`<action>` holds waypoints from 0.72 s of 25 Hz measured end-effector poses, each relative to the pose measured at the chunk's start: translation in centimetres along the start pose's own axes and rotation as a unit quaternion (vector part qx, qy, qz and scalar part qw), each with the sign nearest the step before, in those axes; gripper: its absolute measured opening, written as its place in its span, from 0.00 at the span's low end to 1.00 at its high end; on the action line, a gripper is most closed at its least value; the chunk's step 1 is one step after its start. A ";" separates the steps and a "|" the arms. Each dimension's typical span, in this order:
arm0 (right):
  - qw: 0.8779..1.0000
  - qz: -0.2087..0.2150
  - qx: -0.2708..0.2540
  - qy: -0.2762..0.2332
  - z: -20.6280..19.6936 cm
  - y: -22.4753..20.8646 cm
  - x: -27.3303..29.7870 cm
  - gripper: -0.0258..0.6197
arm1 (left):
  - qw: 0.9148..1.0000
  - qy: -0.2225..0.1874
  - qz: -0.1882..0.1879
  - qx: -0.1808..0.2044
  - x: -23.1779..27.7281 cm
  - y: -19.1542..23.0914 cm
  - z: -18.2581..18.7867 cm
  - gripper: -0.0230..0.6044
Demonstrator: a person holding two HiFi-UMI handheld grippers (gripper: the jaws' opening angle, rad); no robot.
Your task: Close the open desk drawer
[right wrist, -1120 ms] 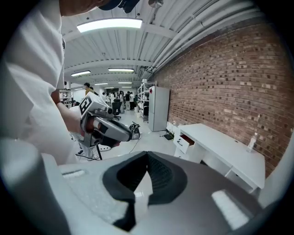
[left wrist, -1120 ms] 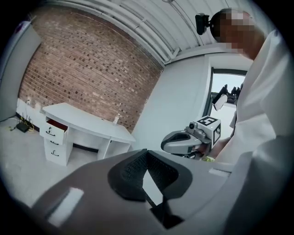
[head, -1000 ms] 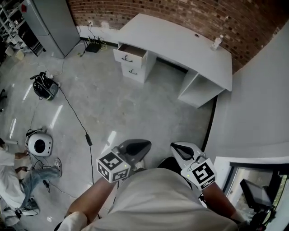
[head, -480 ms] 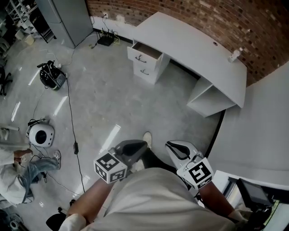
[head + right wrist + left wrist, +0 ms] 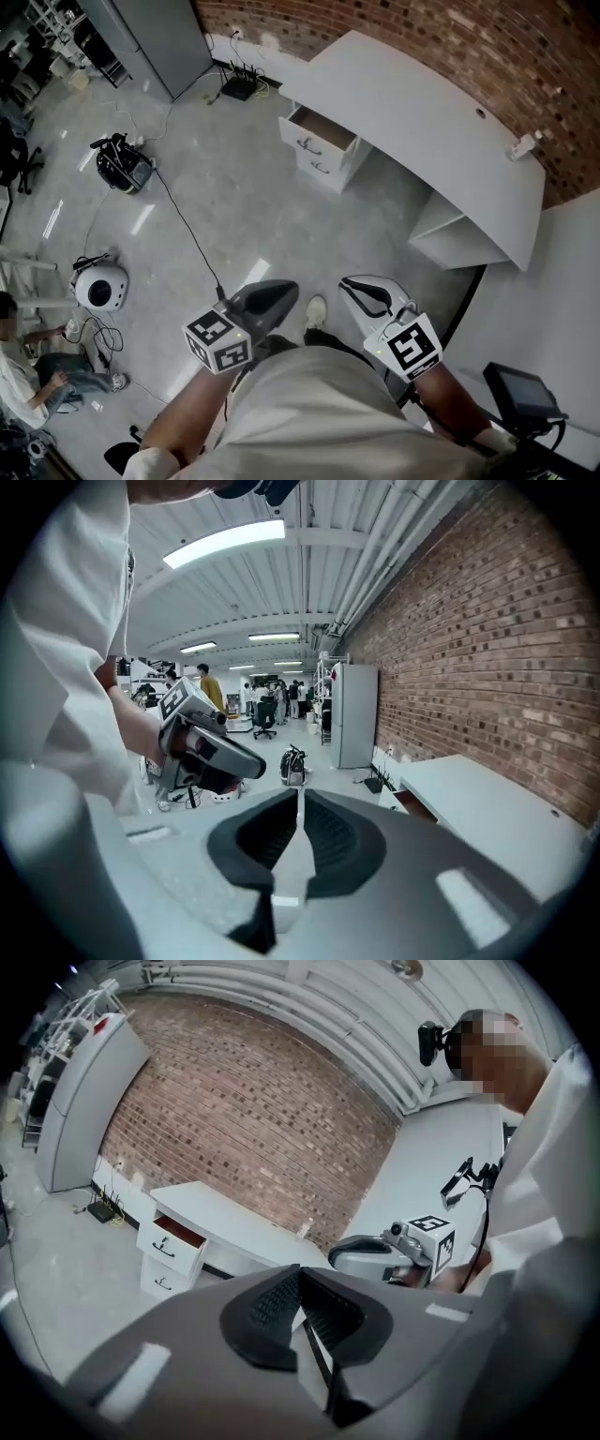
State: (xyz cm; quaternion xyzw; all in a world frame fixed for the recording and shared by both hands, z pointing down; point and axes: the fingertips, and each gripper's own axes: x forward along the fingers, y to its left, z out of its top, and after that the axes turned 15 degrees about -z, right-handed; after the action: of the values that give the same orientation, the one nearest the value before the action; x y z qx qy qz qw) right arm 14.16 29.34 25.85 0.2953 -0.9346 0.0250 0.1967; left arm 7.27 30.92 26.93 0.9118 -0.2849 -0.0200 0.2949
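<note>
**Both grippers shut and empty; drawer open on the far side**

The white desk (image 5: 422, 98) stands at the far side of the room, along the brick wall (image 5: 422, 28). Under its left end, the top drawer (image 5: 323, 136) is pulled out, so its brown inside shows. The lower drawer (image 5: 322, 171) sits flush with the unit.

The person stands well apart from the desk, with open grey floor (image 5: 244, 216) between. The left gripper (image 5: 277, 298) and the right gripper (image 5: 361, 292) are held low and near the body, side by side, pointing towards the desk. On each gripper the two jaws are closed tip to tip, with nothing between them.

A small bottle (image 5: 522, 145) stands near the right end of the desk top. To the left on the floor lie a black bag (image 5: 122, 161) and a round white device (image 5: 101, 286). A dark cable (image 5: 183, 230) runs across the floor between the bag and the person. A grey cabinet (image 5: 159, 37) stands at the far left by the wall.
</note>
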 end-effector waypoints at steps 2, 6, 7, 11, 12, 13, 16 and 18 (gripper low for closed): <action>1.000 0.005 0.005 0.007 -0.4 -1.8 1.8 0.07 | 1.000 -0.004 0.006 -0.005 1.1 2.1 1.1 0.05; 1.000 0.011 0.013 0.009 -0.7 -4.4 4.6 0.07 | 1.000 -0.002 0.010 -0.016 3.1 5.9 2.7 0.05; 1.000 0.010 0.016 0.011 -0.6 -4.8 5.2 0.07 | 1.000 -0.002 0.011 -0.018 3.3 6.6 3.1 0.05; 1.000 0.009 0.014 0.017 0.4 -5.6 8.3 0.07 | 0.999 -0.007 0.005 -0.035 3.7 10.1 4.6 0.05; 1.000 0.009 0.013 0.018 0.6 -5.6 9.3 0.07 | 0.999 -0.006 0.003 -0.039 3.7 11.1 4.7 0.05; 1.000 0.007 0.012 0.019 0.7 -5.8 10.3 0.07 | 0.999 -0.004 0.001 -0.042 3.7 12.3 4.8 0.05; 1.000 -0.003 0.010 0.026 1.6 -6.4 13.7 0.07 | 0.998 0.002 -0.011 -0.054 3.5 15.8 5.5 0.05; 0.999 -0.014 0.014 0.034 2.3 -6.8 16.0 0.07 | 0.997 0.009 -0.024 -0.067 3.1 18.2 6.0 0.05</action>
State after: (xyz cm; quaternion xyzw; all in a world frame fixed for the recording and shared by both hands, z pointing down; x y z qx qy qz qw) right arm 5.19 14.68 29.35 0.3101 -0.9226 0.0456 0.2250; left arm -0.61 14.02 32.36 0.8967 -0.2583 -0.0374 0.3574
